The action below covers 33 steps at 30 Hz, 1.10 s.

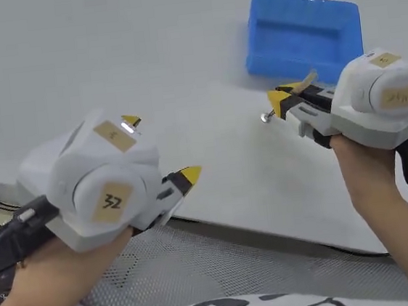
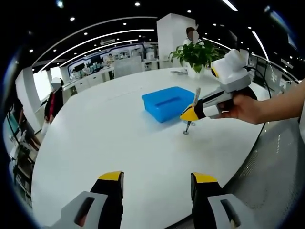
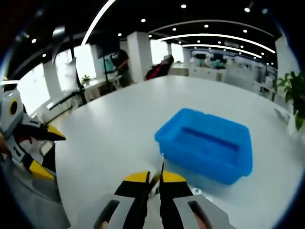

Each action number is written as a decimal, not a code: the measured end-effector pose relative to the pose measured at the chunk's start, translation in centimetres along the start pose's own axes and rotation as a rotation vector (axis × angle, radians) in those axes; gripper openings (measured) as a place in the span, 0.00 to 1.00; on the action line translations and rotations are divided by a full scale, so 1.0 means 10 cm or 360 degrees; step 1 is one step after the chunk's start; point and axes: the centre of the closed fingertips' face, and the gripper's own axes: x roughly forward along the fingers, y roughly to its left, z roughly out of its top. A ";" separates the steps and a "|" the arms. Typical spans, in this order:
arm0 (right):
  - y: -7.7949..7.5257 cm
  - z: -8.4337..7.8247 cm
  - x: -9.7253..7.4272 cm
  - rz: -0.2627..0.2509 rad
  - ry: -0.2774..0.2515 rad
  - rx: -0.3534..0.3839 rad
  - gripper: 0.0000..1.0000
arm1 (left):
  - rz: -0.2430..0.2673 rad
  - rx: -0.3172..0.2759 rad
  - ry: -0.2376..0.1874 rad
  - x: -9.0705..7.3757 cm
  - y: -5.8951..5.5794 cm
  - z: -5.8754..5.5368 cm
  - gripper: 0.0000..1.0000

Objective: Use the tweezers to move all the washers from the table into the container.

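The left tool (image 1: 159, 147) has its jaws spread wide and holds nothing, low by the near edge of the table (image 1: 227, 165). The right tool (image 1: 286, 97) squeezes the tweezers (image 2: 189, 125), which point tip down at the table. A tiny grey bit (image 1: 266, 117) at the tip may be a washer. The box (image 1: 301, 33) sits just past it, nearer the right hand.

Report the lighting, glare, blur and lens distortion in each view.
Head view: flat, even light, white table almost shadowless, a small glare on the far rim of the blue container. Left gripper view: sharp, but the fisheye bows the table edge and ceiling lights. Right gripper view: softer throughout, its own fingers and the tweezers between them blurred.
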 end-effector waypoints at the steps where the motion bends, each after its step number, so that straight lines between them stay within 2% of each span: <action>1: 0.00 0.00 0.00 -0.0002 0.0002 0.0000 0.04 | 0.0000 0.0000 0.0003 0.00 0.00 0.00 0.57; 6: 0.03 -0.02 0.00 -0.0012 0.0024 -0.0011 0.04 | 0.0001 0.0014 0.0011 0.00 0.00 -0.01 0.57; 14: 0.05 -0.04 0.00 -0.0045 0.0066 -0.0095 0.02 | 0.0006 0.0011 -0.0024 -0.01 0.01 0.02 0.61; 18: 0.06 -0.03 0.02 -0.0037 0.0105 -0.0142 0.02 | -0.0008 0.0011 -0.0045 -0.01 -0.01 0.05 0.66; 21: 0.06 -0.01 0.01 -0.0025 0.0123 -0.0126 0.02 | -0.0023 -0.0002 -0.0074 -0.01 -0.03 0.08 0.72; 26: 0.04 0.23 -0.11 -0.0005 0.0046 -0.0104 0.02 | -0.0051 -0.0055 -0.0124 0.00 -0.05 0.13 0.85; 29: -0.03 0.47 -0.20 -0.0017 -0.0027 -0.0102 0.02 | -0.0078 -0.0090 -0.0163 0.00 -0.07 0.17 0.94; 31: -0.08 0.61 -0.24 -0.0020 -0.0072 -0.0096 0.03 | -0.0094 -0.0117 -0.0224 0.00 -0.09 0.23 0.99; 33: -0.14 0.75 -0.27 -0.0029 -0.0123 -0.0092 0.03 | -0.0127 -0.0157 -0.0312 -0.02 -0.12 0.32 0.99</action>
